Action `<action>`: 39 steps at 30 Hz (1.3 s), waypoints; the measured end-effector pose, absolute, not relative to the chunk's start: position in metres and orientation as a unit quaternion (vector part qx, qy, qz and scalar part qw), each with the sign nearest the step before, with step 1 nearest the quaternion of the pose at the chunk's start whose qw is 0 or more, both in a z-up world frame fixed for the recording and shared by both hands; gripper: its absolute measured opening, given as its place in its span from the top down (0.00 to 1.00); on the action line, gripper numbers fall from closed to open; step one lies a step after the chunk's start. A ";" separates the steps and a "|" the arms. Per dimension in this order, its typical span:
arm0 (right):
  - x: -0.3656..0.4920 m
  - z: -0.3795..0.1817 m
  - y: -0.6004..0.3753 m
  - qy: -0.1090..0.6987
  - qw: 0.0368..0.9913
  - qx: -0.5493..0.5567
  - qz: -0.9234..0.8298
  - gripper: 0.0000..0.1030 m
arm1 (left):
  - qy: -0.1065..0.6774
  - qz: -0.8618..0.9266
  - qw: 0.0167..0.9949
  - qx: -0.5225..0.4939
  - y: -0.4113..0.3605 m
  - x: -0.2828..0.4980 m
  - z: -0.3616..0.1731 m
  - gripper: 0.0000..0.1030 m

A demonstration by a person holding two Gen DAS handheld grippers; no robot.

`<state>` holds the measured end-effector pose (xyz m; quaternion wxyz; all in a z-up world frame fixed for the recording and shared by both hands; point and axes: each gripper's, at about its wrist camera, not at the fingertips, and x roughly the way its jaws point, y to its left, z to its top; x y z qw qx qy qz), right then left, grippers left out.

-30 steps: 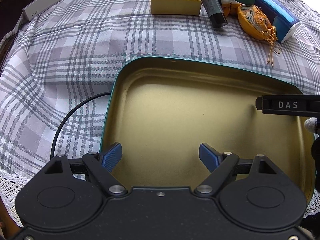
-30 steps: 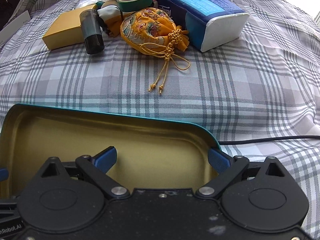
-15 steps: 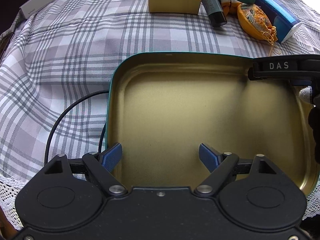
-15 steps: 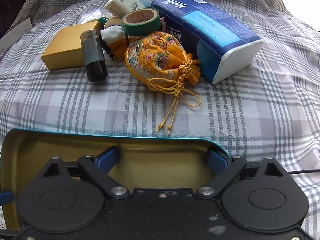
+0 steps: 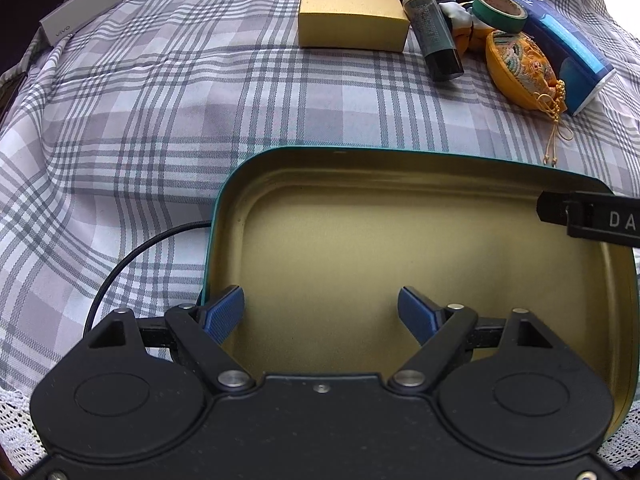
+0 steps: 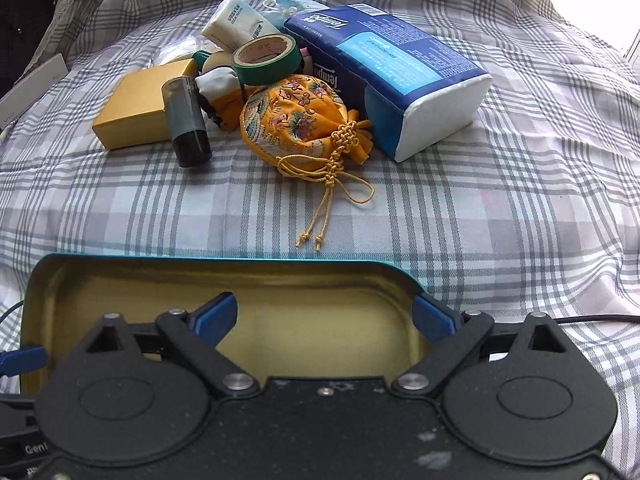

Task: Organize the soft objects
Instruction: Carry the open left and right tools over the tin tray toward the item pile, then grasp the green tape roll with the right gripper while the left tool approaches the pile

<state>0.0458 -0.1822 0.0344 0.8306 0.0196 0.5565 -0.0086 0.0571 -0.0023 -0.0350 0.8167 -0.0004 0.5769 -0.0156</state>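
While my left tool (image 5: 320, 306) and right tool (image 6: 326, 314) gape above the empty tin (image 5: 400, 248), the pouch (image 6: 296, 120) and tissues (image 6: 392, 68) remain unsorted.

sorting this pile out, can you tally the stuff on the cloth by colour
Gold/yellow: 3, the tin tray, cardboard box, embroidered pouch
Blue: 1, big tissue pack
White: 2, small tissue pack, flat box
Green: 1, tape roll
Dark grey: 1, tube
Total: 8, not counting half-hidden bits behind the pile.
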 end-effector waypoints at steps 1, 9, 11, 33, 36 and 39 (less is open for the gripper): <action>0.045 0.035 -0.182 0.555 0.831 0.018 -0.008 0.08 | 0.576 -0.014 0.817 0.002 -0.003 0.060 -0.036 0.22; 0.038 0.048 -0.183 0.540 0.842 0.017 -0.007 0.09 | 0.567 -0.013 0.824 0.005 -0.004 0.099 -0.047 0.21; 0.038 0.052 -0.184 0.535 0.845 0.016 -0.008 0.09 | 0.564 -0.011 0.826 0.004 -0.004 0.105 -0.048 0.20; 0.077 0.056 -0.198 0.536 0.840 0.086 -0.008 0.31 | 0.548 -0.041 0.835 0.014 -0.017 0.095 -0.052 0.02; 0.082 0.059 -0.195 0.522 0.850 0.075 -0.007 0.32 | 0.546 -0.045 0.837 0.016 -0.019 0.094 -0.051 0.02; 0.085 0.068 -0.190 0.501 0.863 0.056 -0.005 0.32 | 0.541 -0.046 0.839 0.018 -0.020 0.093 -0.051 0.02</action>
